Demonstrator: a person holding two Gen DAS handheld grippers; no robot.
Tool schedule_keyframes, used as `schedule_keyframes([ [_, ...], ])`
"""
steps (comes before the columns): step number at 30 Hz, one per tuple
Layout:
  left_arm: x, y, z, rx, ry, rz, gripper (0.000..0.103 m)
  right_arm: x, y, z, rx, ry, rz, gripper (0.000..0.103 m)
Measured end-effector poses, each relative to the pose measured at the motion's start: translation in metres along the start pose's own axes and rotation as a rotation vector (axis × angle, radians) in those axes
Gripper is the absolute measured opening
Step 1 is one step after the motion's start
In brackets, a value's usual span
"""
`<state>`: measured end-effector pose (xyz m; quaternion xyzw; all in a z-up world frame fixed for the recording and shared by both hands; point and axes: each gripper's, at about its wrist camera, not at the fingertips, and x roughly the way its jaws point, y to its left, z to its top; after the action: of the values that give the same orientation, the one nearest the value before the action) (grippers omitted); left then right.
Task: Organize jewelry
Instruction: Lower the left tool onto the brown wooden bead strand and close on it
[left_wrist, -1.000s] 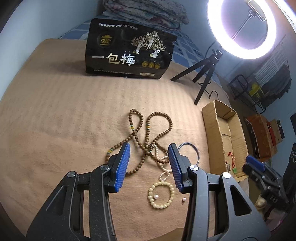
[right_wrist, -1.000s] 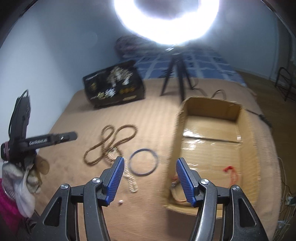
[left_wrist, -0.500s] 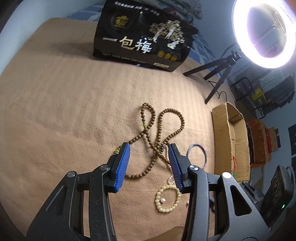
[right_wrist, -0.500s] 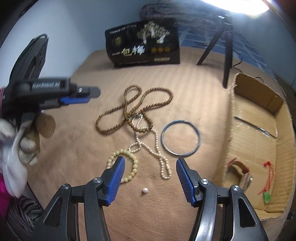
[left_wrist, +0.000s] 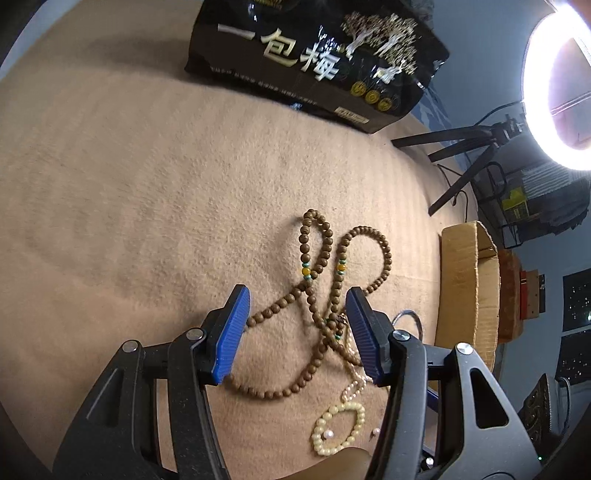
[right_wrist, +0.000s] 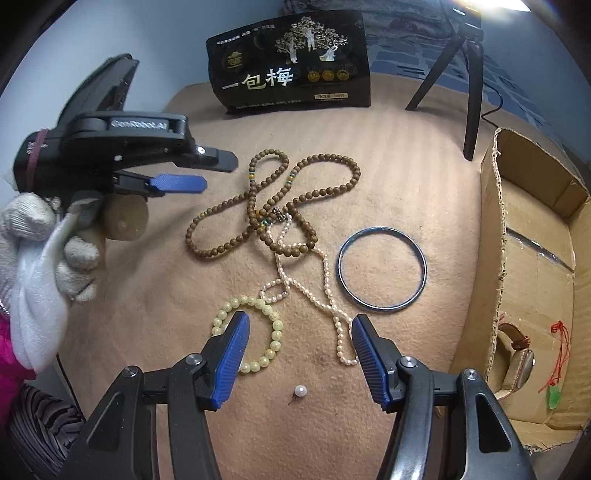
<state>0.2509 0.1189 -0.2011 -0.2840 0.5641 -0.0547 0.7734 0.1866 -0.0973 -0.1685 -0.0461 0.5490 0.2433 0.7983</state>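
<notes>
A long brown wooden bead necklace (right_wrist: 280, 199) (left_wrist: 325, 280) lies looped on the tan blanket, tangled with a white pearl strand (right_wrist: 314, 284). A pale yellow bead bracelet (right_wrist: 273, 332) (left_wrist: 340, 428), a blue bangle (right_wrist: 382, 269) and a loose pearl (right_wrist: 300, 390) lie near it. My left gripper (left_wrist: 297, 325) is open and empty, low over the brown necklace. My right gripper (right_wrist: 299, 354) is open and empty, over the bracelet and the pearl strand's end. The left gripper also shows in the right wrist view (right_wrist: 177, 173).
An open cardboard box (right_wrist: 539, 280) (left_wrist: 465, 280) at the right holds a watch (right_wrist: 517, 354) and a red-corded green pendant (right_wrist: 554, 369). A black snack bag (right_wrist: 291, 70) (left_wrist: 317, 59) stands at the back. A ring light tripod (right_wrist: 461, 74) stands beside the box.
Both grippers have moved forward and lower toward the jewelry. The right one swung left from the box to the bracelet and pearls. Both stay open.
</notes>
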Motion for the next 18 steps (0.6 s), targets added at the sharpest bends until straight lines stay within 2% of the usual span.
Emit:
schedule_keyframes([
  [8, 0.021, -0.001, 0.008, -0.008, 0.041, -0.031, 0.055, 0.011, 0.003, 0.003, -0.001, 0.013, -0.002, 0.061],
  [12, 0.032, -0.011, 0.007, 0.036, 0.071, -0.032, 0.055, 0.014, 0.002, 0.001, -0.003, 0.019, -0.013, 0.061],
  [15, 0.036, -0.024, 0.006, 0.084, 0.076, -0.018, 0.063, 0.017, 0.000, 0.000, 0.003, 0.021, -0.015, 0.060],
  [18, 0.039, -0.032, 0.006, 0.117, 0.076, -0.002, 0.064, 0.021, -0.001, 0.000, 0.005, 0.029, -0.021, 0.059],
])
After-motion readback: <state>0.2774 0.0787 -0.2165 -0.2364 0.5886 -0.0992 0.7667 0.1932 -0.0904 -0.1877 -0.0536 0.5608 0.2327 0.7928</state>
